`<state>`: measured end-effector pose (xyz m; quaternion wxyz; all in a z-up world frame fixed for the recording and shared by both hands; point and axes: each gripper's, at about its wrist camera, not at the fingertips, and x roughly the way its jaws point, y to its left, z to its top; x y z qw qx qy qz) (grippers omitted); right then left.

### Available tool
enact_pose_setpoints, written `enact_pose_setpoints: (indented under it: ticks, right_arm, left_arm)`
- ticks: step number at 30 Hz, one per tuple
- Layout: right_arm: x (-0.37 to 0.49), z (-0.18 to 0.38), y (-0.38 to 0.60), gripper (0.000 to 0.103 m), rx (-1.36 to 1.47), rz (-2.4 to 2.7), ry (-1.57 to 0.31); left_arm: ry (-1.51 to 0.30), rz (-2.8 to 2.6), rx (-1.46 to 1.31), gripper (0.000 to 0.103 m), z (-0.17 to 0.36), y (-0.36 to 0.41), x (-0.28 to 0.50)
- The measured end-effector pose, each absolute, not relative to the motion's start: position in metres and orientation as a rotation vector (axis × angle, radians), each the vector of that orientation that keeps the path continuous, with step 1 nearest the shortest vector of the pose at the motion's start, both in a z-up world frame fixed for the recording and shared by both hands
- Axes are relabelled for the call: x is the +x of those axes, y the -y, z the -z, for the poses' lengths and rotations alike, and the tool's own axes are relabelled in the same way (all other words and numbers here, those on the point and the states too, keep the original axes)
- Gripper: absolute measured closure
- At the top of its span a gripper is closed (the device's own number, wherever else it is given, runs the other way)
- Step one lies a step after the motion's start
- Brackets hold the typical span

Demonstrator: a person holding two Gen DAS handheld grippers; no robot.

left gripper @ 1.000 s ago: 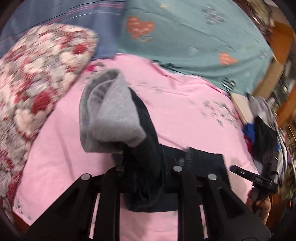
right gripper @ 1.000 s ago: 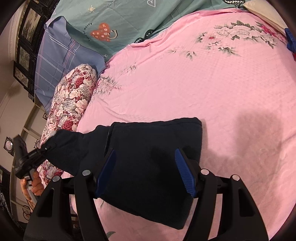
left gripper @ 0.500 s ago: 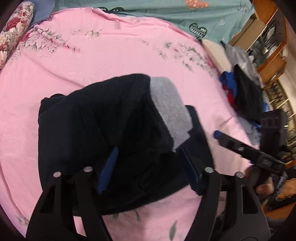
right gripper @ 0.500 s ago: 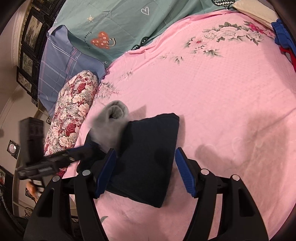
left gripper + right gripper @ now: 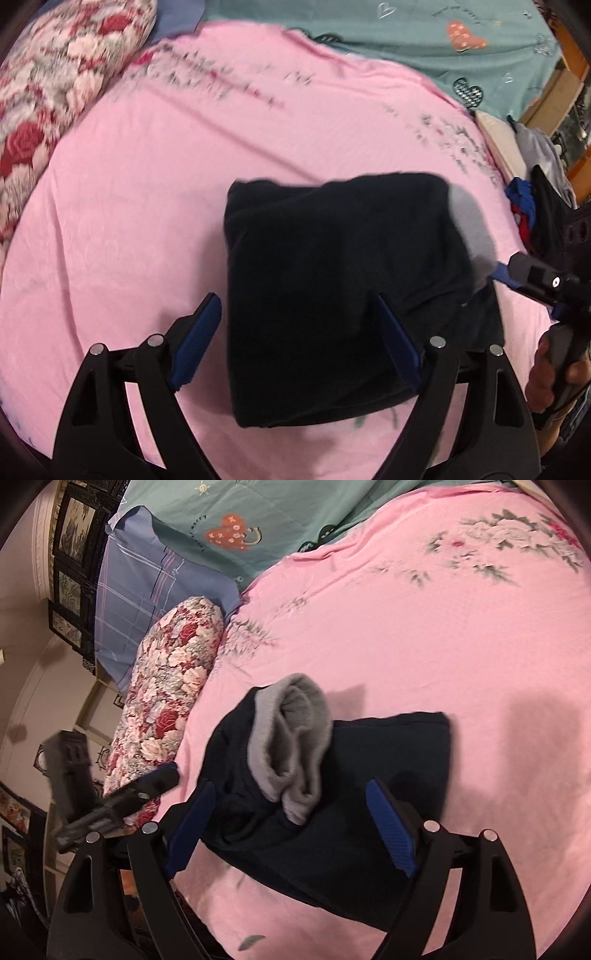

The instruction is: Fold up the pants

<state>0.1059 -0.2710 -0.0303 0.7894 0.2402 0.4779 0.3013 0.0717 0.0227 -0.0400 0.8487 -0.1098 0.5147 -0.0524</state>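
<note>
Now both tongs have just been opening — left tongs and right tongs gape, gripping nothing; folded pants lie on the bed between each pair.

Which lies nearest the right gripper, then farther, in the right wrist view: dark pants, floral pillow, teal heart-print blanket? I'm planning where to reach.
1. Dark pants: folded on the pink sheet directly under the open right gripper.
2. Floral pillow: off to the left, beside the pants.
3. Teal heart-print blanket: farthest, at the top, beyond the sheet.
</note>
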Motion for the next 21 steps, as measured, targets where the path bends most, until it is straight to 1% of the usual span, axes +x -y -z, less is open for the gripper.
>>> enact_pose_setpoints:
  ticks: [3,7,9,10,11,13,15,16,17,19,21]
  right_arm:
    - [0.113,0.029,0.254,0.019,0.488,-0.665,-1.045]
    - [0.123,0.035,0.236,0.019,0.454,-0.634,-1.084]
    - [0.127,0.042,0.228,0.022,0.446,-0.618,-1.11]
    - [0.129,0.045,0.222,0.031,0.439,-0.62,-1.123]
    - [0.131,0.049,0.215,0.036,0.426,-0.613,-1.141]
    - [0.132,0.053,0.203,0.042,0.395,-0.598,-1.158]
    - [0.13,0.051,0.193,0.057,0.339,-0.572,-1.145]
    - [0.128,0.049,0.189,0.06,0.312,-0.565,-1.131]
    - [0.126,0.047,0.186,0.066,0.294,-0.562,-1.12]
    - [0.123,0.042,0.183,0.073,0.279,-0.573,-1.1]
    - [0.119,0.034,0.181,0.076,0.287,-0.612,-1.079]
  left_arm:
    - [-1.147,0.148,-0.298,0.018,0.062,-0.026,0.073]
    - [-1.129,0.161,-0.285,0.017,0.067,-0.025,0.069]
    - [-1.126,0.166,-0.276,0.017,0.066,-0.024,0.067]
    - [-1.127,0.17,-0.268,0.017,0.066,-0.023,0.067]
    - [-1.129,0.174,-0.266,0.017,0.066,-0.023,0.066]
    - [-1.128,0.179,-0.275,0.017,0.066,-0.026,0.067]
    - [-1.136,0.18,-0.286,0.017,0.066,-0.03,0.067]
    - [-1.142,0.177,-0.307,0.017,0.064,-0.033,0.067]
    - [-1.141,0.176,-0.329,0.017,0.062,-0.038,0.067]
    - [-1.1,0.162,-0.353,0.017,0.052,-0.048,0.064]
    - [-1.065,0.143,-0.369,0.017,0.04,-0.057,0.06]
